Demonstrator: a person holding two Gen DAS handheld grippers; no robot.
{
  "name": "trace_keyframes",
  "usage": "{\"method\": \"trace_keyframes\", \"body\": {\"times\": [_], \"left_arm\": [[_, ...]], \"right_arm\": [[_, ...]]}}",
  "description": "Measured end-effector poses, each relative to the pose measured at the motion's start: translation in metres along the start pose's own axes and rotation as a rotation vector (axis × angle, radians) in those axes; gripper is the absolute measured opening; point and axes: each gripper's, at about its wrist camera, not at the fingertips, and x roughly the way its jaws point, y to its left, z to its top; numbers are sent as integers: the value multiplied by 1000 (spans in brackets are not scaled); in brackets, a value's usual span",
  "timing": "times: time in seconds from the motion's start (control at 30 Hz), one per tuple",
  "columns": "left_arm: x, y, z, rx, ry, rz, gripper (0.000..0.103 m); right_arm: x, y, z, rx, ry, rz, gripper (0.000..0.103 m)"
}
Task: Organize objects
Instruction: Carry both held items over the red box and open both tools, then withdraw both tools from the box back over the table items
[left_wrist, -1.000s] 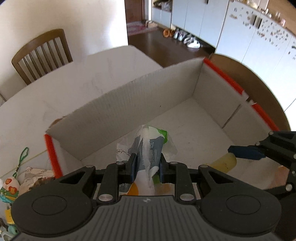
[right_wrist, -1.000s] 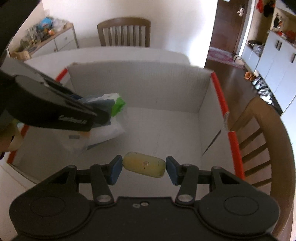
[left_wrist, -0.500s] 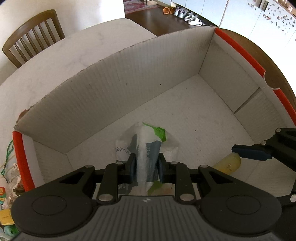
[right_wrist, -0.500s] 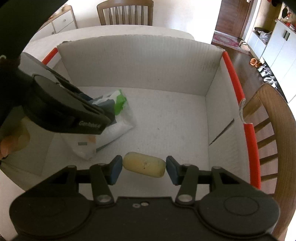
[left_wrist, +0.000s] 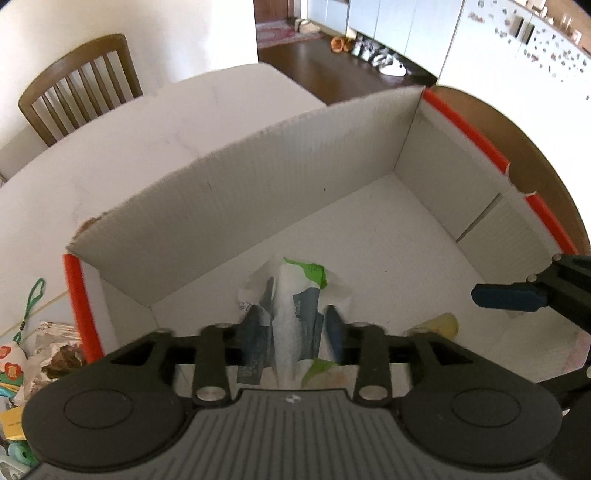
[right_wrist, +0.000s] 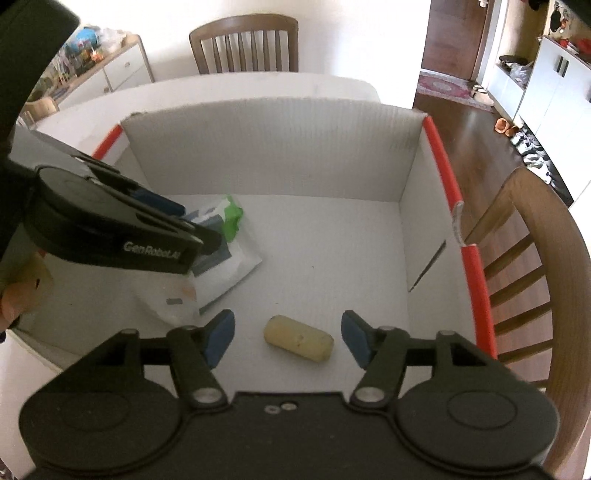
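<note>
A white corrugated box (left_wrist: 258, 195) with orange-red edges stands on the table. Inside it lies a white, green and blue plastic packet (left_wrist: 295, 288), also seen in the right wrist view (right_wrist: 229, 254). My left gripper (left_wrist: 294, 325) straddles the packet's near end. Its jaws are opening, and the pads (left_wrist: 255, 325) stand off the packet. A small pale yellow oblong (right_wrist: 298, 338) rests on the box floor. My right gripper (right_wrist: 288, 336) hangs over it with jaws opening and a clear gap on each side. One blue finger of the right gripper (left_wrist: 506, 295) shows at the left view's right edge.
Several snack packets (left_wrist: 48, 354) lie on the white table (left_wrist: 129, 140) left of the box. A wooden chair (right_wrist: 535, 258) stands close against the box's right side, and another (right_wrist: 243, 44) stands at the table's far end. A person's hand (right_wrist: 14, 299) holds the left gripper.
Both grippers' jaws have widened. The yellow oblong, held between the right pads before, now lies free on the box floor. The left pads have come off the packet.
</note>
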Motion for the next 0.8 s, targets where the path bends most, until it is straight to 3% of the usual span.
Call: {"method": "trace_keyframes", "body": {"times": [0.07, 0.43, 0.8], "left_arm": [[-11, 0, -2, 1, -39, -1, 67], [-80, 7, -23, -55, -205, -27, 67], [-145, 35, -70, -75, -358, -46, 68]], "right_arm": [[-6, 0, 0, 9, -16, 0, 63], [-56, 14, 1, 16, -136, 25, 67], [-99, 50, -1, 87, -254, 40, 70]]}}
